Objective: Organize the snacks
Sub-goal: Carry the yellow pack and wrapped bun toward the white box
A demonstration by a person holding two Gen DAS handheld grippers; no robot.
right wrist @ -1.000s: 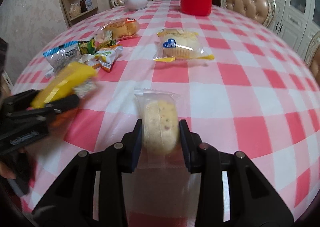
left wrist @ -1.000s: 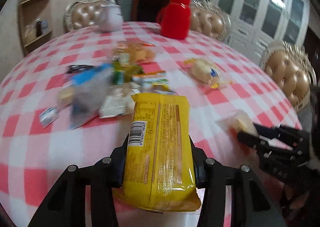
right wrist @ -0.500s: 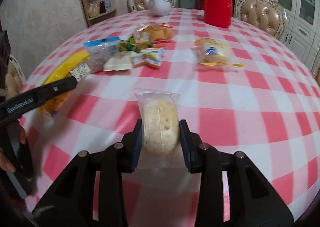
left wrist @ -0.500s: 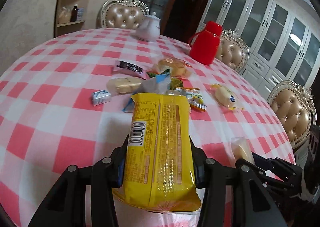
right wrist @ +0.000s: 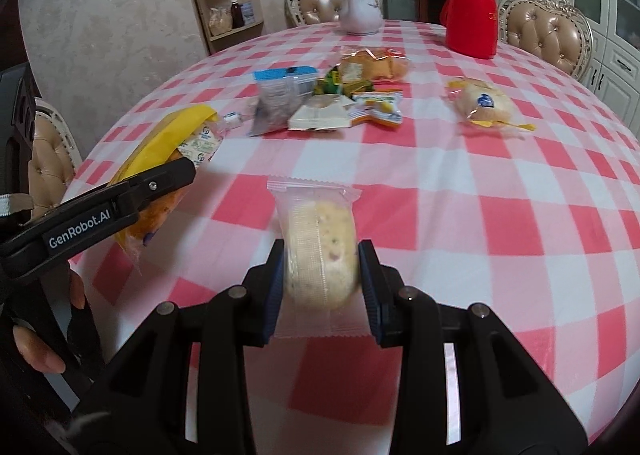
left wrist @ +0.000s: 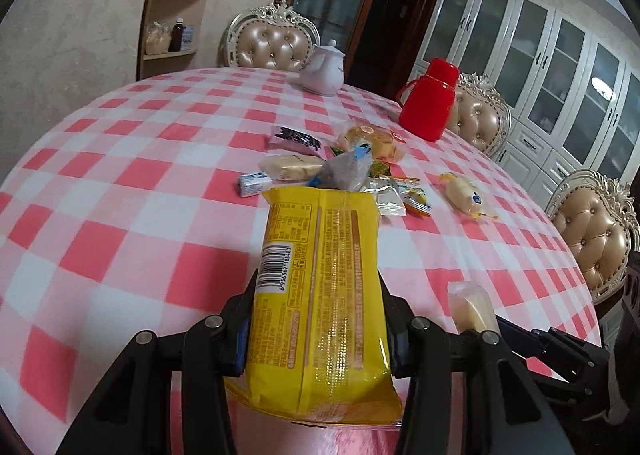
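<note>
Bare checked tabletop point(right wrist: 520, 223) between snack pile point(right wrist: 320, 103) and near edge. Left tool point(left wrist: 316, 331) clamping yellow packet point(left wrist: 320, 295) — right tool point(right wrist: 322, 283) clamping wrapped cake point(right wrist: 320, 251); "GenRobot.AI" legible.

yellow packet point(left wrist: 320, 295) base hidden | chair point(right wrist: 48, 159) cut off at edge

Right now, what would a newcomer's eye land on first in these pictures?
Probably the yellow snack pack clamped upright in the left tool, filling the near foreground. Next, the clear-wrapped cake pinched in the right tool, and the red thermos at the far edge of the pink checked tablecloth.
</note>
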